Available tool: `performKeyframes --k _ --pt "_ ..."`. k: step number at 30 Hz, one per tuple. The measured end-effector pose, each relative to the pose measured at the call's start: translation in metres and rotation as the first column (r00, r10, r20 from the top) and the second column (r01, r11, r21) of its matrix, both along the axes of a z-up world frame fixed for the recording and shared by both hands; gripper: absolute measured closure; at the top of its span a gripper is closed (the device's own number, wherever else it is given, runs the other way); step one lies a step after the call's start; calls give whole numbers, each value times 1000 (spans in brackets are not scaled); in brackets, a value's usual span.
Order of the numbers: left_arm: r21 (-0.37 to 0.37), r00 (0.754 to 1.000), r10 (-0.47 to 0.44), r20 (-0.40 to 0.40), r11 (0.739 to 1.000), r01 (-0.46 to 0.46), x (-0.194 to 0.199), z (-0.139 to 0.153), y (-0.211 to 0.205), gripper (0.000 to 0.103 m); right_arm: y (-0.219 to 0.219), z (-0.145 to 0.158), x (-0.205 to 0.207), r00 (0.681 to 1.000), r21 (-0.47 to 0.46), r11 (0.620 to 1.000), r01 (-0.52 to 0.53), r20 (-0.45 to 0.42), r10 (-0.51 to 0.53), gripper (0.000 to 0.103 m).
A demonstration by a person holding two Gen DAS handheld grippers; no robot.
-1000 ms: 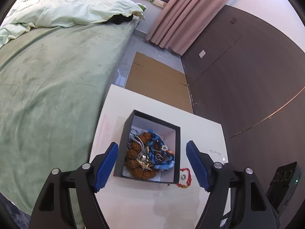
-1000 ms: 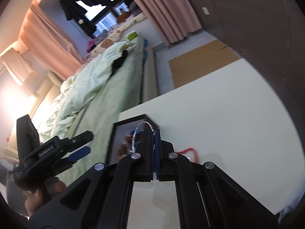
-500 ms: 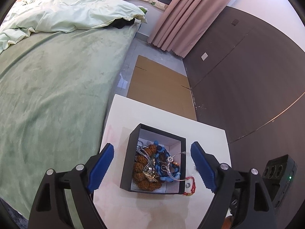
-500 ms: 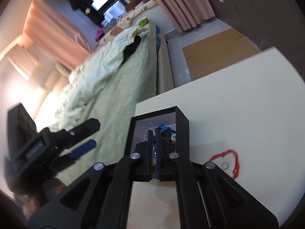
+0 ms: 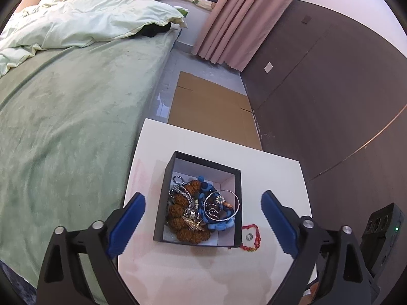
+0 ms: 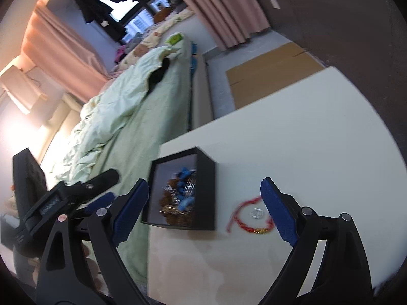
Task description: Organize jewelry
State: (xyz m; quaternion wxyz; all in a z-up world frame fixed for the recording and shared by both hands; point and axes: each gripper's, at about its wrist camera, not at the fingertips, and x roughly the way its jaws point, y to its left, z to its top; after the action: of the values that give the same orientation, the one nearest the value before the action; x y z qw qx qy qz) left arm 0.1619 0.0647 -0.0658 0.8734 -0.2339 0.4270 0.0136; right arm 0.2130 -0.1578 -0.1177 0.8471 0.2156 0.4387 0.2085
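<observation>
Two pieces remain outside the box (image 5: 198,198): a red bracelet (image 6: 250,217) and a small ring (image 6: 256,213) inside its loop, just inside the right tongs' (image 6: 203,208) right pad. Both tongs are spreading, empty; the left (image 5: 202,219) straddles the box. Lower onto the bracelet's edge, pinch cleanly.

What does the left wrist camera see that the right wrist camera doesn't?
Only the left wrist view shows the thin silver hoop bangle lying on the pile inside the box, clearly and sharply. Only the right wrist view shows the dark window with clothes hanging, and the left claw seen from the side. Both show the black square box of jewelry, the red bead bracelet and small silver ring beside it on the white table, plus the green bed.
</observation>
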Motion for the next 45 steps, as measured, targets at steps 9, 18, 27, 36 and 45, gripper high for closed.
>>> performKeyframes --k 9,18,27,36,45 --pt "54 998 -54 9 997 53 -6 -5 -44 8 -50 -10 0 992 -34 993 113 -55 -115 14" --pt "94 988 -153 1 984 153 -11 -14 -91 8 -77 -16 -5 987 -31 993 118 -107 -120 14" --pt "111 976 -218 -19 969 219 -12 -30 -120 11 -100 -31 -12 973 -32 991 129 -188 -133 14" --pt "87 965 -243 -100 964 252 -3 -65 -139 43 -107 -39 -12 964 -54 990 134 -226 -142 14" --pt "-13 940 -302 -157 953 304 13 -99 -152 74 -114 -40 -11 958 -45 987 152 -240 -159 14"
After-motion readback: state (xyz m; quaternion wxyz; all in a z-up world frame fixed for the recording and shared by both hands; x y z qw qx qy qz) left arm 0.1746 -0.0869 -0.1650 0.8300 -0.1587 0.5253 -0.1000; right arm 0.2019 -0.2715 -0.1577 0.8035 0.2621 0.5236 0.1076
